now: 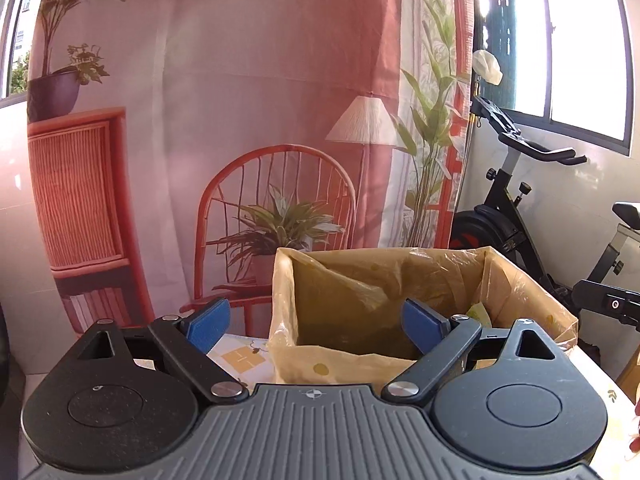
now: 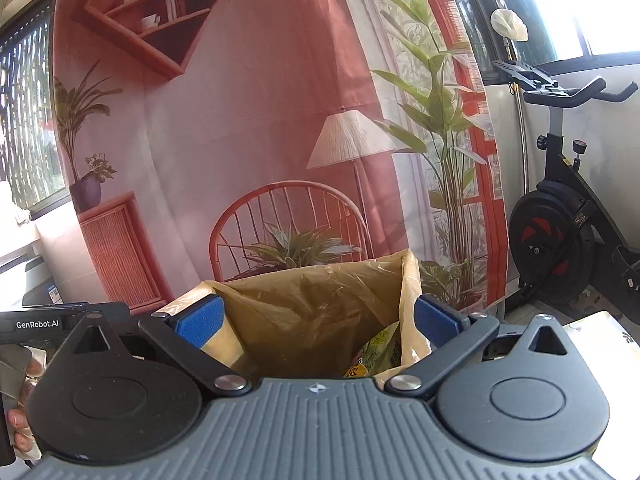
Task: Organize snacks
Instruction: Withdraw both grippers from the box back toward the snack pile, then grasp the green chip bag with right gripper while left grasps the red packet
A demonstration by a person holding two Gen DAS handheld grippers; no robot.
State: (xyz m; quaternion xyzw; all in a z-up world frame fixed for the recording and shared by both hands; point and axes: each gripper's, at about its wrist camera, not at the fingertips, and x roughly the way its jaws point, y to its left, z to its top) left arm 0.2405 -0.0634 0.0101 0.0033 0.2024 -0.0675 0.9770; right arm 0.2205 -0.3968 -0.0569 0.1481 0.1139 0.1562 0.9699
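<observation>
Well, from the left wrist, the left gripper [image 1: 316, 320] is spread wide and holds nothing, poised at the near rim of the lined box [image 1: 532, 288] on the table [image 1: 240, 356]. From the right wrist, the right gripper [image 2: 316, 320] is likewise released and bare above the box, where snack packets [image 2: 376, 354] lie inside. Likely between drops; next would be fetching another snack, none visible outside.

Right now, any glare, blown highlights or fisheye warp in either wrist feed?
Left wrist: window at right blown white, pink flare washing the printed red backdrop. Right wrist: top-right window clipped, black exercise bike bowed by fisheye. The yellow plastic-lined cardboard box stays sharp.
</observation>
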